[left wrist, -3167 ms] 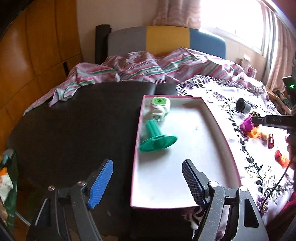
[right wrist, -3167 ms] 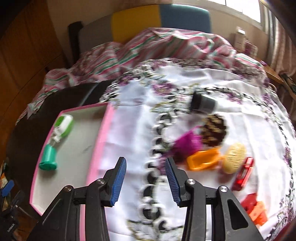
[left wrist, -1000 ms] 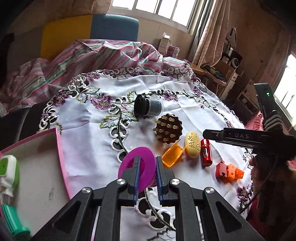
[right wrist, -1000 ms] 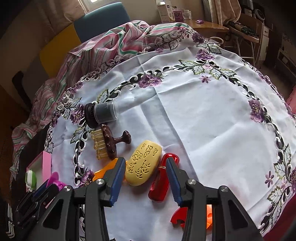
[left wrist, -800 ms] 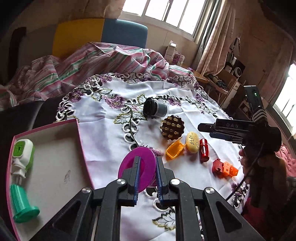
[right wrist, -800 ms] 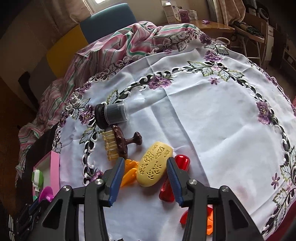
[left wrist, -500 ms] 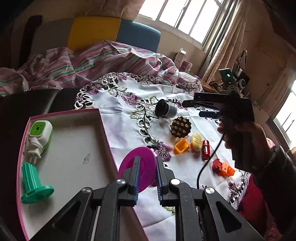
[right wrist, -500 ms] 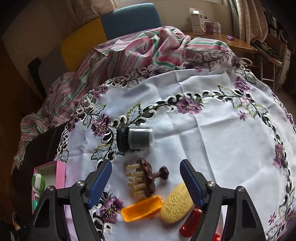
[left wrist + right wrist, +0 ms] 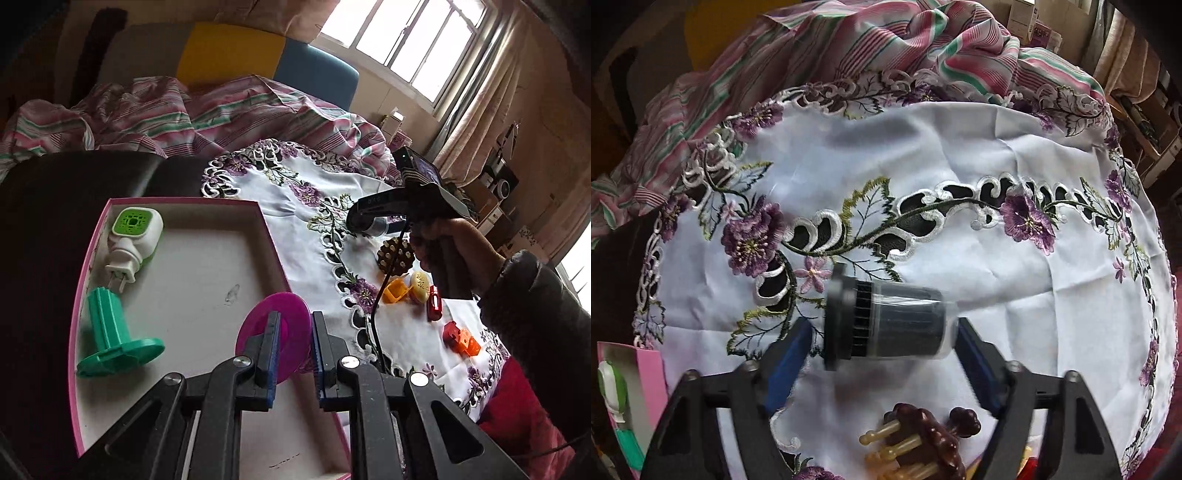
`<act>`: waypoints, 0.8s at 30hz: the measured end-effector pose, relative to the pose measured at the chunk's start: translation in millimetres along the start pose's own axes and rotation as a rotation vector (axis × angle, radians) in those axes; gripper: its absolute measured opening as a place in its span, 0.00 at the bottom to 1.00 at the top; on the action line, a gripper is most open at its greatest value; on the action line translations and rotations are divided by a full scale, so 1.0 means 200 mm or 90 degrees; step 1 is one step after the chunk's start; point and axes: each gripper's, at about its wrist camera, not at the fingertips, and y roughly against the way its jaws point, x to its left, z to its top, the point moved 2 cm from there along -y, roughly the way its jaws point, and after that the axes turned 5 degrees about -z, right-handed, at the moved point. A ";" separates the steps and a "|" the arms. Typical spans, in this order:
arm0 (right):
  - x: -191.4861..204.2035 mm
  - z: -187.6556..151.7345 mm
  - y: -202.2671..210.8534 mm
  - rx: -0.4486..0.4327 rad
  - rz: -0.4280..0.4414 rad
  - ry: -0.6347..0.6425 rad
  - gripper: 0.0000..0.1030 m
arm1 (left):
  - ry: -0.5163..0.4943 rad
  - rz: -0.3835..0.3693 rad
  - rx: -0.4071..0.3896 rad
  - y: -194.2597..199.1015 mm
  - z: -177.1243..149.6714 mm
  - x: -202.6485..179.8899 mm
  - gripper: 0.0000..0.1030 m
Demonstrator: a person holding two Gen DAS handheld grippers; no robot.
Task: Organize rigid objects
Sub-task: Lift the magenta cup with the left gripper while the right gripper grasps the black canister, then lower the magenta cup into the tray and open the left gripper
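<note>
The left gripper is clamping a magenta disc edge-on between its blue-padded fingers, and the disc is hanging over the right-hand wall of the pink-rimmed tray. Inside the tray, a green-and-white plug-in device is lying near the far left corner, with its prongs pointing toward a green flanged spool that is lying on its side just beside it. The tray is sitting on a dark surface next to an embroidered white tablecloth. In the right wrist view, the right gripper is holding its jaws wide apart on either side of a black cylindrical filter, which is lying on its side on the tablecloth with its flanged end pointing left; contact between the pads and the filter cannot be confirmed. A brown pronged massager is lying near the filter, toward the camera. In the left wrist view, the massager, an orange scoop, a yellow oval piece, a red clip and a red-and-orange block are lying in a loose row on the cloth. A striped fabric is bunching up behind the table.
</note>
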 end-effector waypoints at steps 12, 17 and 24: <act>0.20 -0.27 0.34 -0.147 0.010 0.128 0.65 | 0.024 0.062 0.010 0.10 -0.14 0.11 0.15; 0.25 -0.41 0.46 -0.173 0.028 0.146 0.65 | 0.027 0.089 0.002 0.17 -0.20 0.15 0.15; 0.35 -0.68 0.61 -0.242 0.002 0.175 0.65 | 0.042 0.130 0.003 0.20 -0.27 0.22 0.15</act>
